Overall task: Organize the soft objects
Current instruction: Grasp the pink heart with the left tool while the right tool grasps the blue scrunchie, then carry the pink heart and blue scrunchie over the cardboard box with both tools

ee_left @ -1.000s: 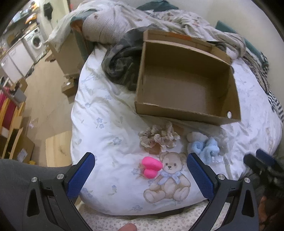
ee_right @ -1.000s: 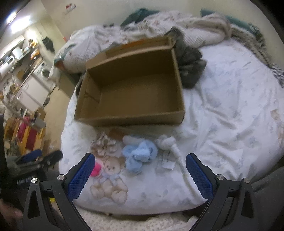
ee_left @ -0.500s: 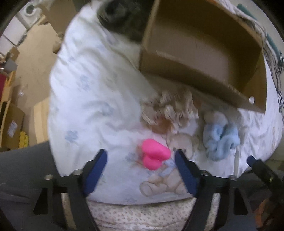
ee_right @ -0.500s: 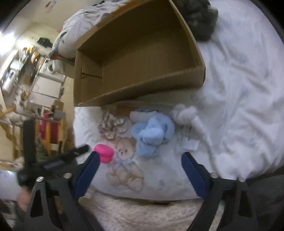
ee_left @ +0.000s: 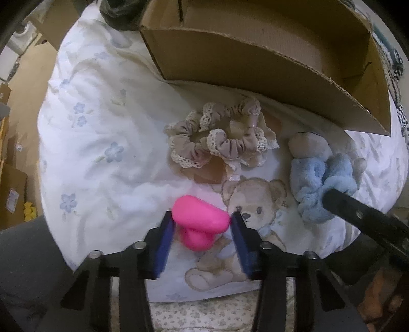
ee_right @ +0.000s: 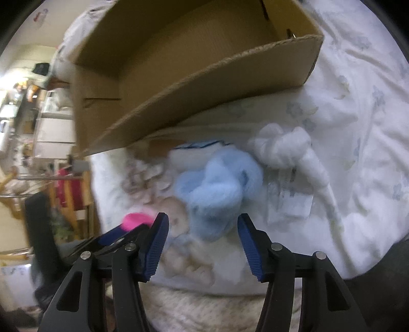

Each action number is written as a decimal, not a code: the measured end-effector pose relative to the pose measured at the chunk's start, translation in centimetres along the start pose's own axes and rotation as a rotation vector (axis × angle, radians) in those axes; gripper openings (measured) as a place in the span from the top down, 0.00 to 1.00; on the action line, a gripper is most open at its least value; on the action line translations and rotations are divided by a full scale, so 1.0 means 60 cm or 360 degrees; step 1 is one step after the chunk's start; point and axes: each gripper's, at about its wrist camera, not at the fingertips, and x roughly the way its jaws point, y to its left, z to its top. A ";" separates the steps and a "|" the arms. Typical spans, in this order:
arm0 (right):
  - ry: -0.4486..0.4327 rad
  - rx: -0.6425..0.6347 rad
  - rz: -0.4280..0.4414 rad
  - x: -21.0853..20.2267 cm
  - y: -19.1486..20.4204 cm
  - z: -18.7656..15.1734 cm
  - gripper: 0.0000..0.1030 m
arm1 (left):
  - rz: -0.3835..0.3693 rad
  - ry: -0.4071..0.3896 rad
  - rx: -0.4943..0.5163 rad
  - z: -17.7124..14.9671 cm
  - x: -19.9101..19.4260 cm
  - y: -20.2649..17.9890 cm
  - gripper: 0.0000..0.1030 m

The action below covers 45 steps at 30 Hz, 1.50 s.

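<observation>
A pink heart-shaped soft toy (ee_left: 198, 222) lies on the bear-print bedsheet. My left gripper (ee_left: 200, 222) has its blue pads touching both sides of it. A beige lace scrunchie (ee_left: 219, 138) lies behind it. A fluffy blue scrunchie (ee_left: 319, 184) lies to the right, also in the right wrist view (ee_right: 217, 189). My right gripper (ee_right: 203, 229) is open, its pads on either side of the blue scrunchie's near end without touching. A white fluffy piece (ee_right: 288, 148) lies right of it. The pink toy (ee_right: 136, 219) shows at left there.
An open, empty cardboard box (ee_left: 255, 58) stands on the bed just behind the soft objects, also in the right wrist view (ee_right: 204, 74). A dark garment (ee_left: 120, 15) lies at the box's left. The bed edge runs along the near side.
Both grippers have come down and forward to the bed. The left jaws have narrowed onto the pink toy. The right jaws have narrowed around the blue scrunchie.
</observation>
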 end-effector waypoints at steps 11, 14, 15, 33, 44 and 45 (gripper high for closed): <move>-0.0134 -0.0132 0.0039 -0.014 0.024 -0.010 0.86 | -0.0075 -0.0076 -0.0005 -0.008 -0.032 0.014 0.64; -0.0213 -0.0215 0.0088 -0.043 0.037 -0.023 0.86 | -0.0100 -0.0093 -0.0022 -0.016 -0.047 0.019 0.64; -0.0234 -0.0243 0.0106 -0.050 0.043 -0.028 0.86 | -0.0108 -0.0103 -0.0025 -0.020 -0.051 0.019 0.64; -0.0499 -0.0418 0.0314 -0.189 0.077 -0.051 0.87 | -0.0185 -0.0439 -0.0039 0.002 -0.202 0.015 0.64; -0.0654 -0.0485 0.0257 -0.250 0.085 0.043 0.87 | -0.0112 -0.0593 0.0044 0.120 -0.245 -0.017 0.64; -0.0656 -0.0487 0.0238 -0.248 0.087 0.053 0.87 | -0.0091 -0.0608 0.0042 0.128 -0.242 -0.019 0.64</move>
